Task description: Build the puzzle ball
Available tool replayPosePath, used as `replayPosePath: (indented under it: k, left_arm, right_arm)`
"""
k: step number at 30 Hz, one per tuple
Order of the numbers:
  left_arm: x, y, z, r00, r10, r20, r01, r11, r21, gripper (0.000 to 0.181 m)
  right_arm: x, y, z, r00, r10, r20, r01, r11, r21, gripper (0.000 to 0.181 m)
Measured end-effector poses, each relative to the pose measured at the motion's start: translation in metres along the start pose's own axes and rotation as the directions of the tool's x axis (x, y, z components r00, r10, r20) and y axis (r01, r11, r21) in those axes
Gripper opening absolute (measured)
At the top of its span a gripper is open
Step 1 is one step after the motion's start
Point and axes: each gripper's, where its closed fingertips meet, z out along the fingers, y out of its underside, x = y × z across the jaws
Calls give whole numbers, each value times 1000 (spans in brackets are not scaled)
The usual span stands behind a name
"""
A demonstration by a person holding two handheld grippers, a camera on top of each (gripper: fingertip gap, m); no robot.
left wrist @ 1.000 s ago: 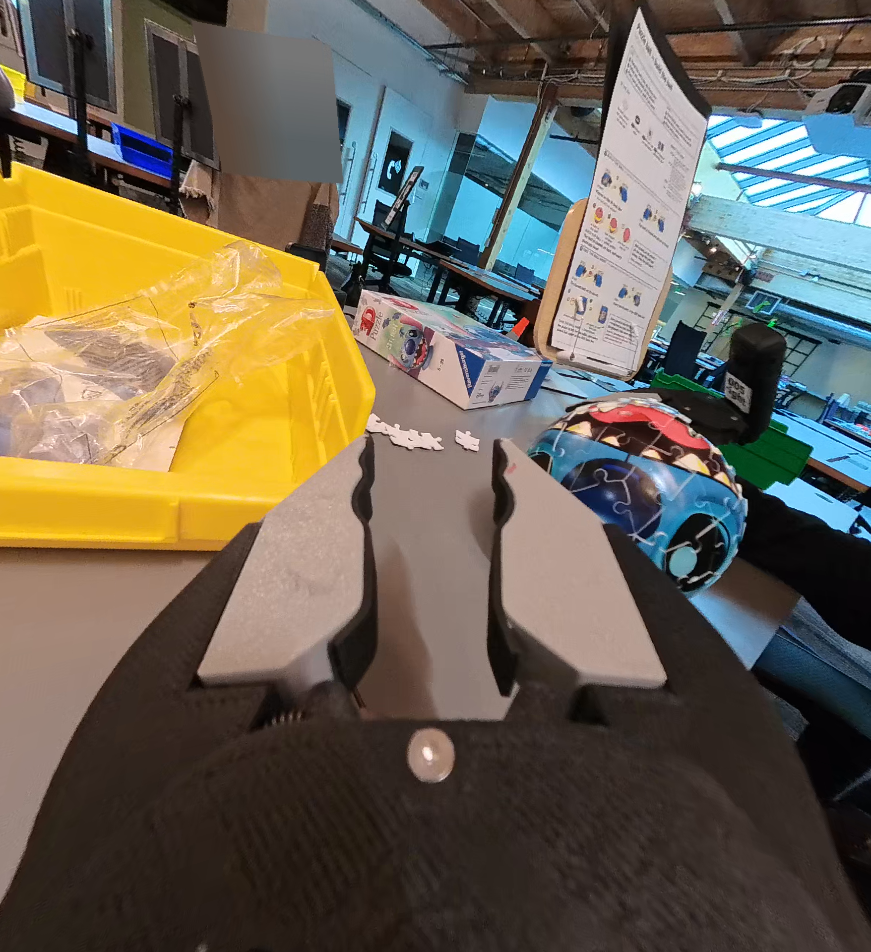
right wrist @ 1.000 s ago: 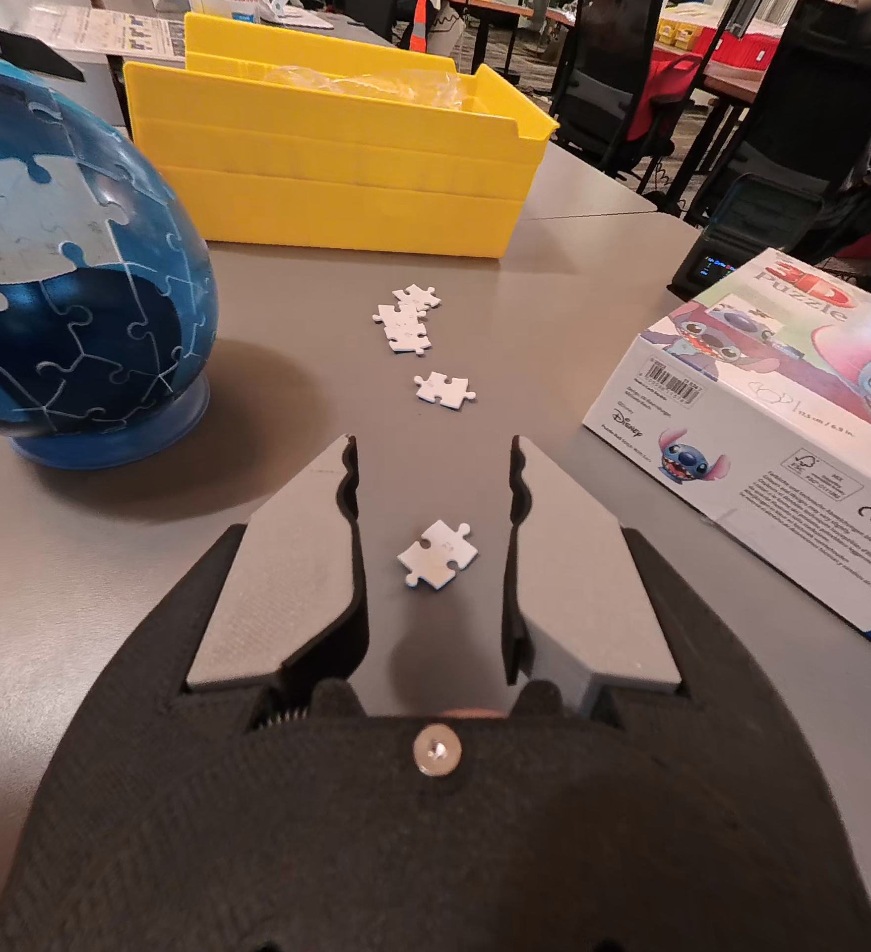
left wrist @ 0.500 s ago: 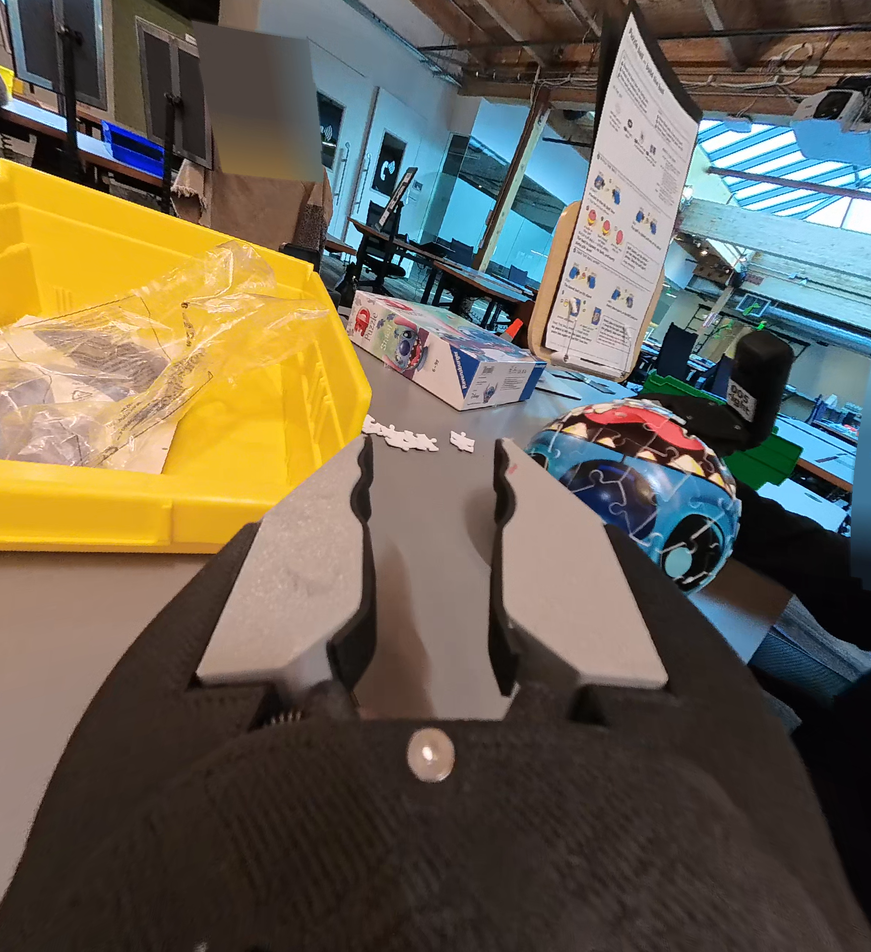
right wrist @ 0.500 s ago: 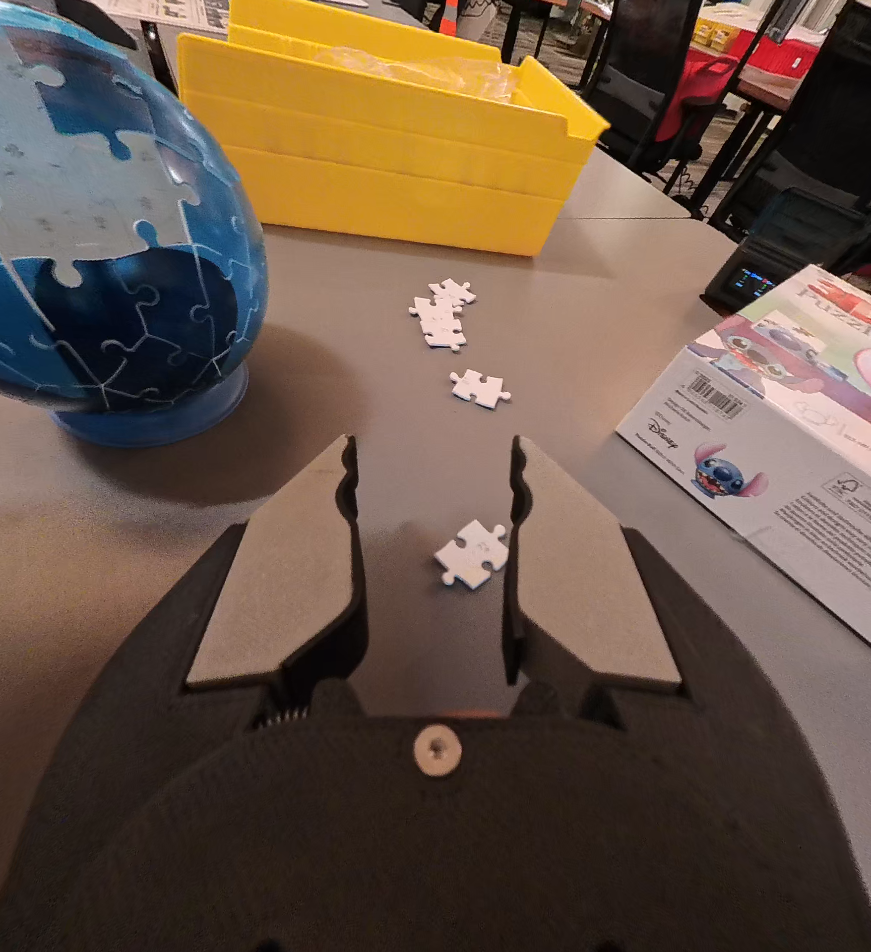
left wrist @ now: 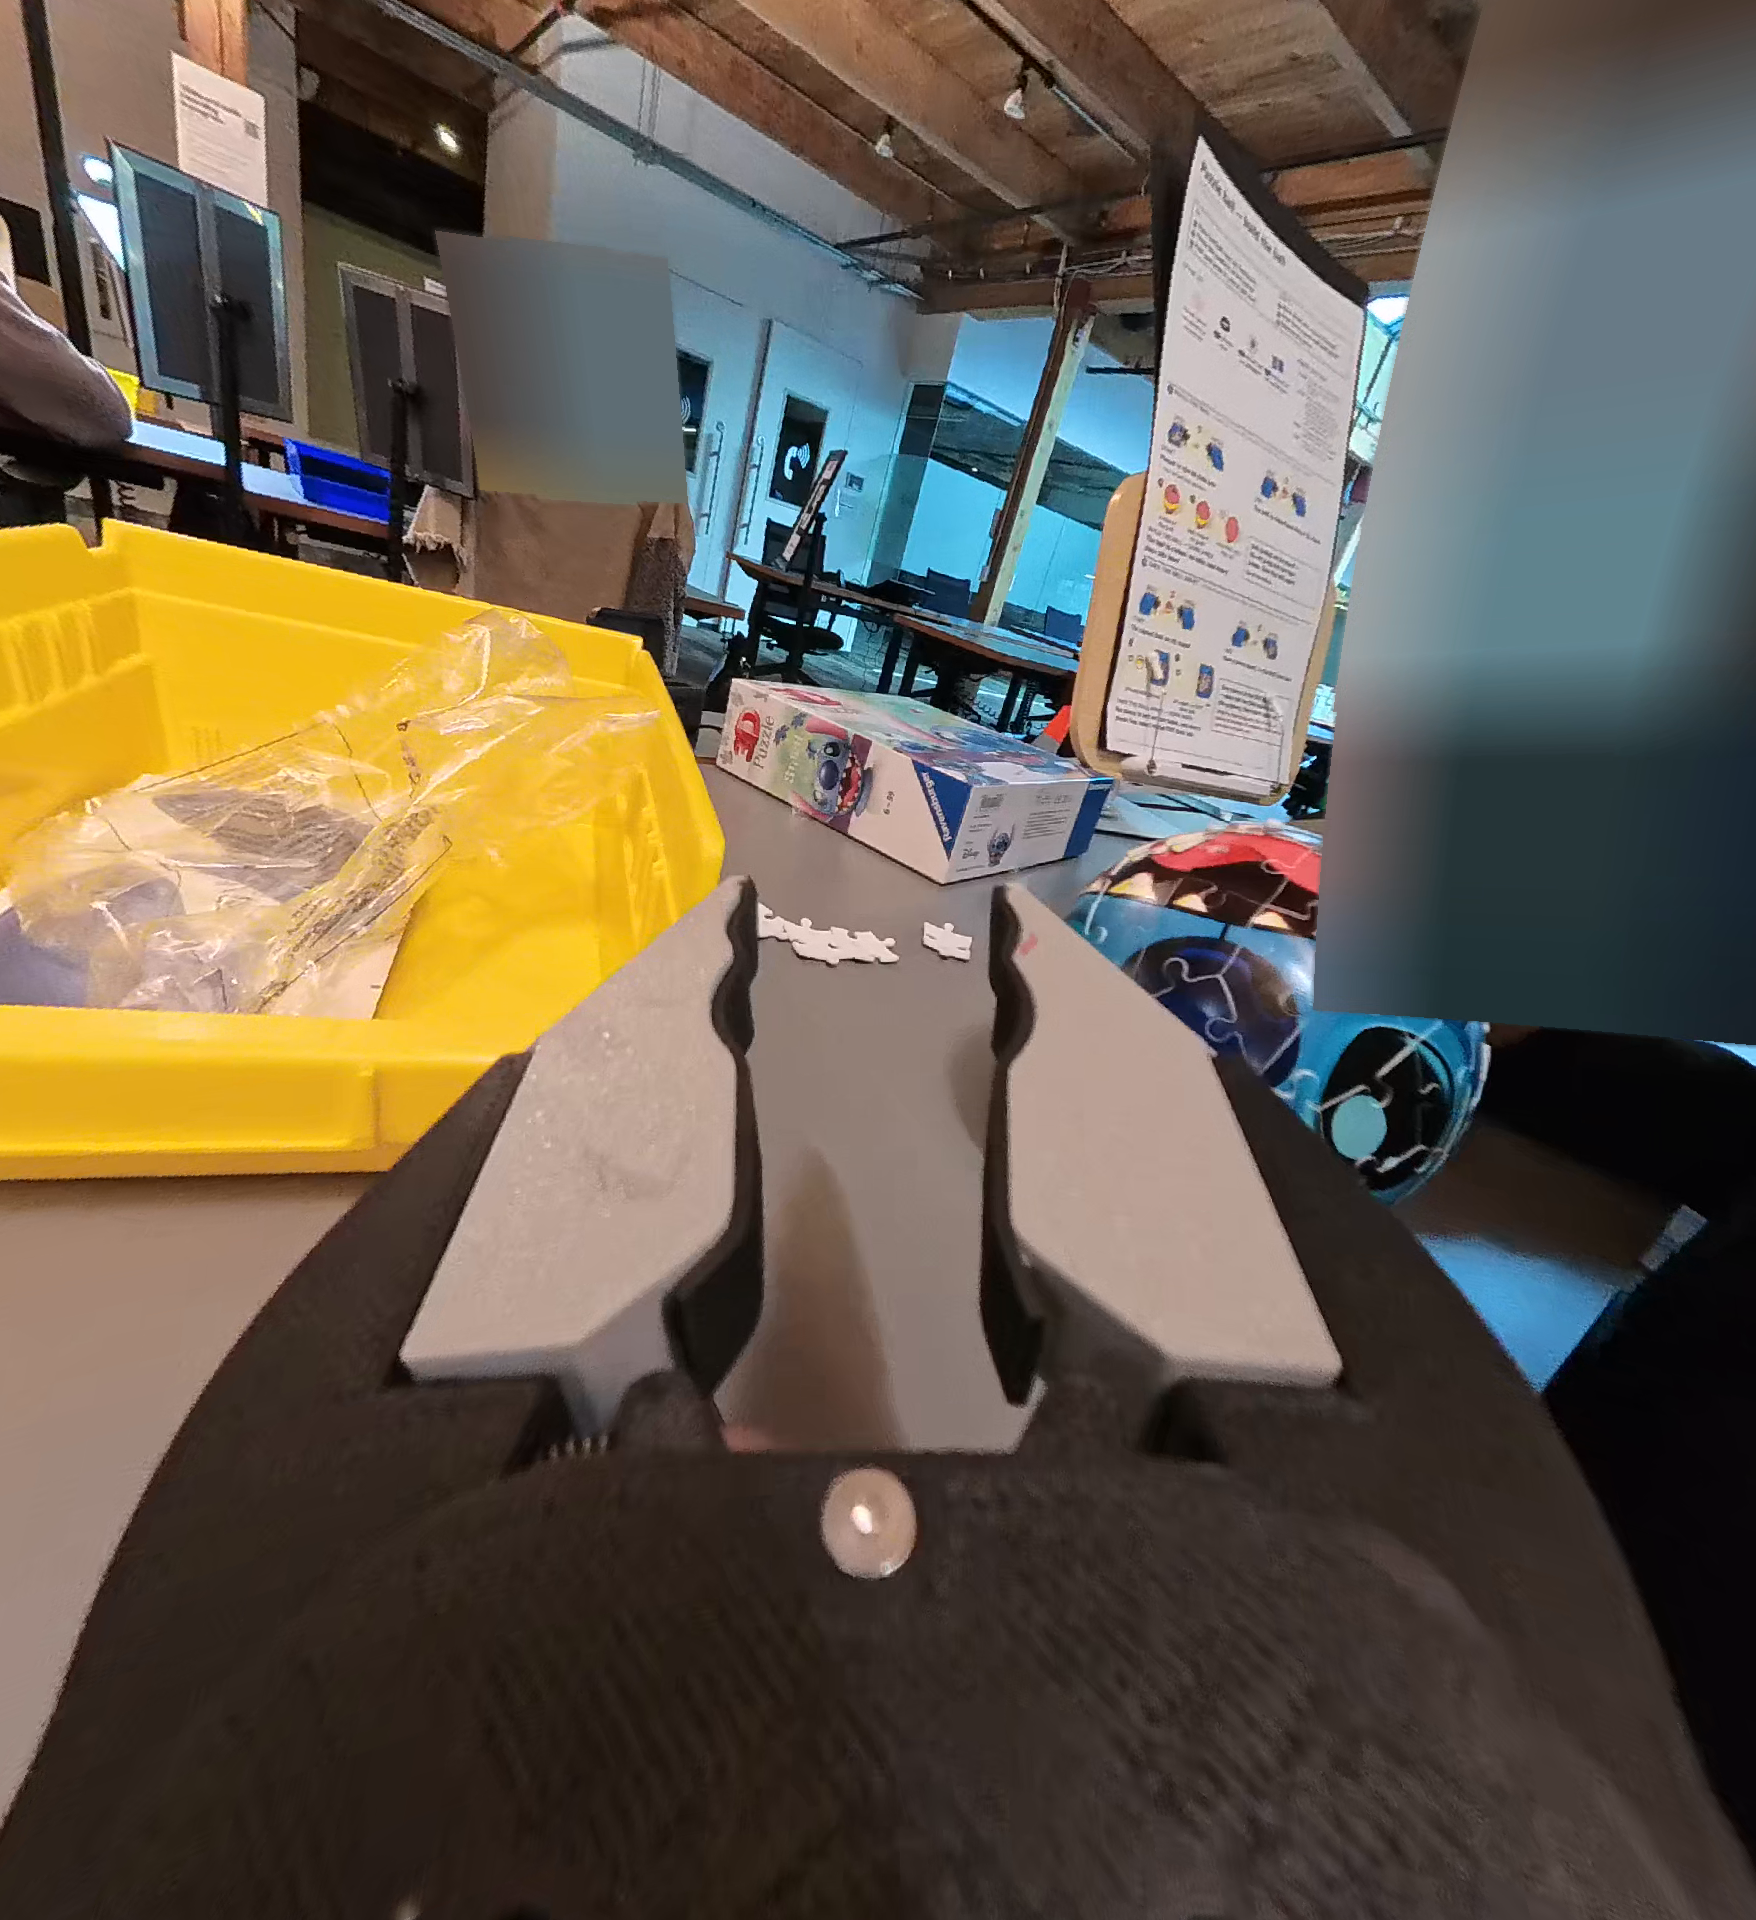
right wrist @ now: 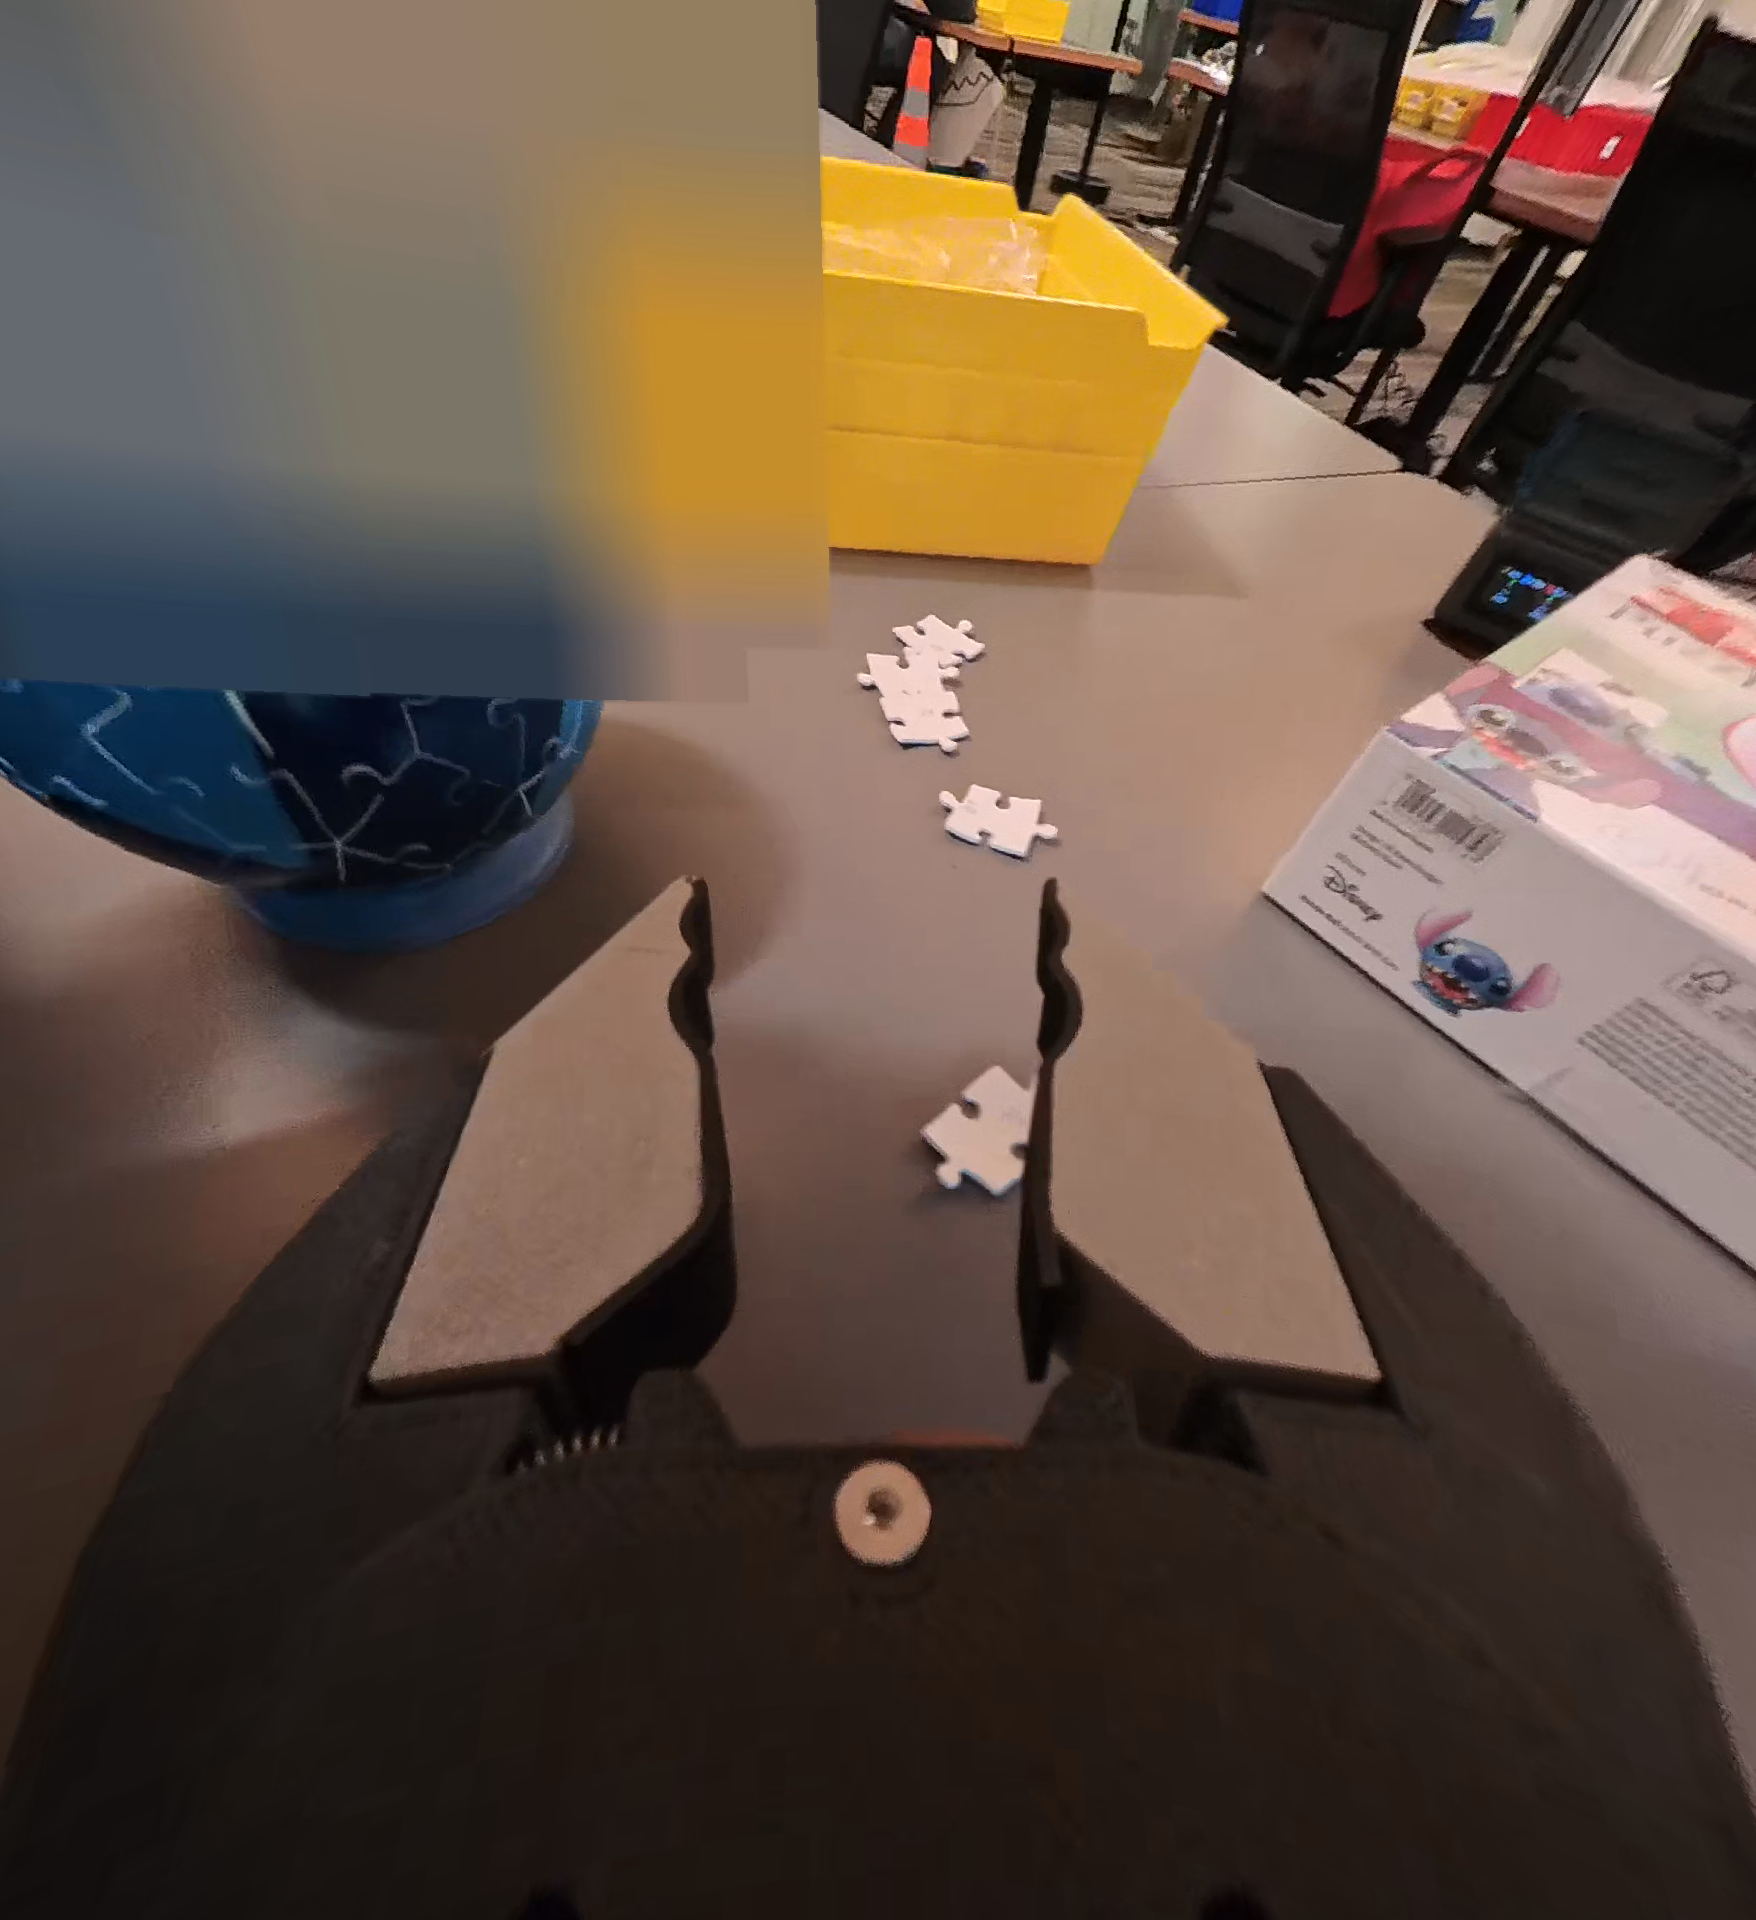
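The blue puzzle ball (right wrist: 354, 800) stands on a blue ring base on the grey table, left of my right gripper; a blur patch covers its top. It also shows in the left wrist view (left wrist: 1248, 966), at the right. My right gripper (right wrist: 869, 904) is open, low over the table. A white puzzle piece (right wrist: 983, 1132) lies face down between its fingers, against the right finger (right wrist: 1165, 1195). More white pieces lie ahead: a single one (right wrist: 999, 819) and a small cluster (right wrist: 921, 681). My left gripper (left wrist: 869, 925) is open and empty; the same pieces (left wrist: 832, 940) lie beyond its tips.
A yellow bin (left wrist: 313, 1081) holding a clear plastic bag (left wrist: 313, 800) stands at the left; it also shows in the right wrist view (right wrist: 988, 416). The puzzle box (right wrist: 1601, 914) lies at the right. An instruction sheet on a stand (left wrist: 1227, 499) is behind the ball. Spacing between my two grippers at the tips: around 30 centimetres.
My right gripper has shifted left, so the near piece now lies against its right finger. The left gripper has swung slightly left and stays open.
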Motion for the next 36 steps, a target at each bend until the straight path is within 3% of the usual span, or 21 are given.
replayPosePath:
  k: [4,9,36]
  left_arm:
    - [-2,2,2,1000,-17,3,17,1000,-16,42]
    - [-4,4,4,1000,-25,11,25,999,-34,42]
    - [-3,-4,-3,1000,-12,16,12,1000,29,41]
  right_arm:
    - [7,17,-2,997,-68,-38,65,996,-66,60]
    - [8,22,-1,1000,-17,-5,16,997,-70,60]
    - [1,-20,-26,999,-24,-37,27,997,71,54]
